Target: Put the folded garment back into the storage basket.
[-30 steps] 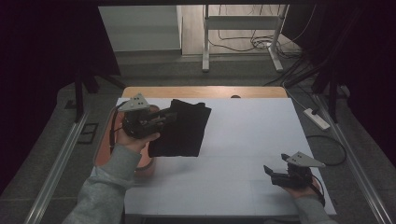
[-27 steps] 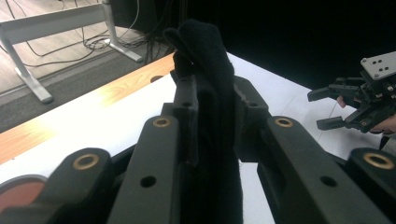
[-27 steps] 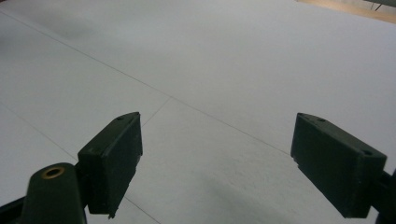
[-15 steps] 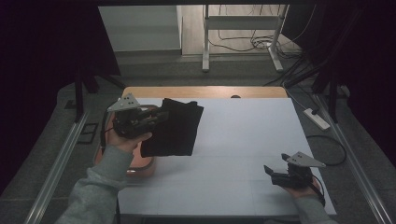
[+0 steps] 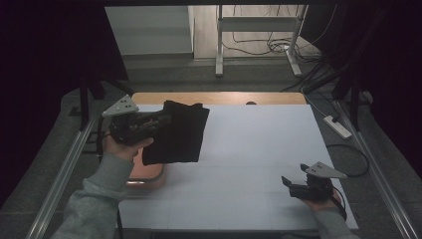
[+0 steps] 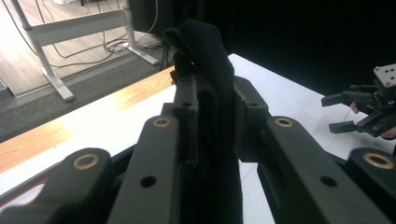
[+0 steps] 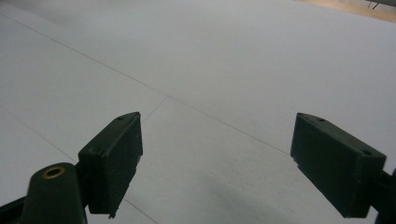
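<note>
Since a second ago my left hand has carried the folded black fabric cloth [image 5: 176, 132] toward the table's left edge and a little higher, so the cloth now hangs farther left than it did, while my right hand has kept its place near the front right corner. My left gripper [image 5: 160, 121] is clamped on the cloth: in the left gripper view both black jaws press flat against the dark fabric [image 6: 205, 93], which rises between them and folds over above the jaw tips. From the high view, the cloth hangs from the jaws as a tall dark rectangle, its upper edge near the bare wooden strip [image 5: 259, 98] at the far side of the table and its lower edge just above the orange-brown tray [image 5: 149, 175] that sits at the left edge of the white table top [image 5: 259, 149]. I cannot tell whether the lower edge touches the table. My left sleeve is grey, and my hand [image 5: 119, 149] wraps the gripper's body from below. My right gripper [image 5: 287, 182] rests low over the white surface, well apart from the cloth; its jaws stand wide apart with nothing between them, as the right gripper view [image 7: 215, 154] shows bare white table past both pads.
</note>
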The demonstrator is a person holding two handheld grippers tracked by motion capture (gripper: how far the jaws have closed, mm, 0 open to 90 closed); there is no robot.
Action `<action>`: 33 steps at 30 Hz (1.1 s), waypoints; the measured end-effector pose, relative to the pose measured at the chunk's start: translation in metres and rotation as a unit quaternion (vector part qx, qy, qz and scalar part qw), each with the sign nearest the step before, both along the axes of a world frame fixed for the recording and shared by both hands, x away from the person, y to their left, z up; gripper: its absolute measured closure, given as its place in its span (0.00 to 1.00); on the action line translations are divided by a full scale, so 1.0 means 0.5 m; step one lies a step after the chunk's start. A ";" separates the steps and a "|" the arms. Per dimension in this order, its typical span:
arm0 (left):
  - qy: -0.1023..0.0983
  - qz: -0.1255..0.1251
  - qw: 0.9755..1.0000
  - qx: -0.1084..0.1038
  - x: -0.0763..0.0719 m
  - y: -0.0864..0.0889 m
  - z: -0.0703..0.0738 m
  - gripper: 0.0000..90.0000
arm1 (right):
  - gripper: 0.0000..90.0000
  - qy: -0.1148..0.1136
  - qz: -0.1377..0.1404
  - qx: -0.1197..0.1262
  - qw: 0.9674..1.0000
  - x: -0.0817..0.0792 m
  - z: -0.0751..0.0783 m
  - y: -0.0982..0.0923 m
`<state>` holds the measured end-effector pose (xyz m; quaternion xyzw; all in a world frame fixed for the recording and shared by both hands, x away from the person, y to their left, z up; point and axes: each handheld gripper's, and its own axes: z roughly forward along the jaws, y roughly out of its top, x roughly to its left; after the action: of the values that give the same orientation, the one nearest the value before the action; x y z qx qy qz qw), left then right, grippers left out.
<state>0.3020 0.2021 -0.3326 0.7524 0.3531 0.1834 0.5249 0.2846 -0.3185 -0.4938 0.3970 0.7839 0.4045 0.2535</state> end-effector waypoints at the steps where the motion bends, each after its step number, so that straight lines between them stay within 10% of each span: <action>1: -0.001 0.001 1.000 0.000 0.000 0.003 0.002 0.83 | 0.20 0.000 0.000 0.000 1.000 0.000 0.000 0.000; 33: -0.006 0.046 0.999 0.004 -0.022 0.088 0.023 0.83 | 0.20 0.001 -0.002 -0.002 1.000 0.001 -0.001 0.000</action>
<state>0.2909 0.2460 -0.3214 0.7366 0.3836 0.2134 0.5146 0.2852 -0.3184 -0.4942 0.3981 0.7846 0.4018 0.2541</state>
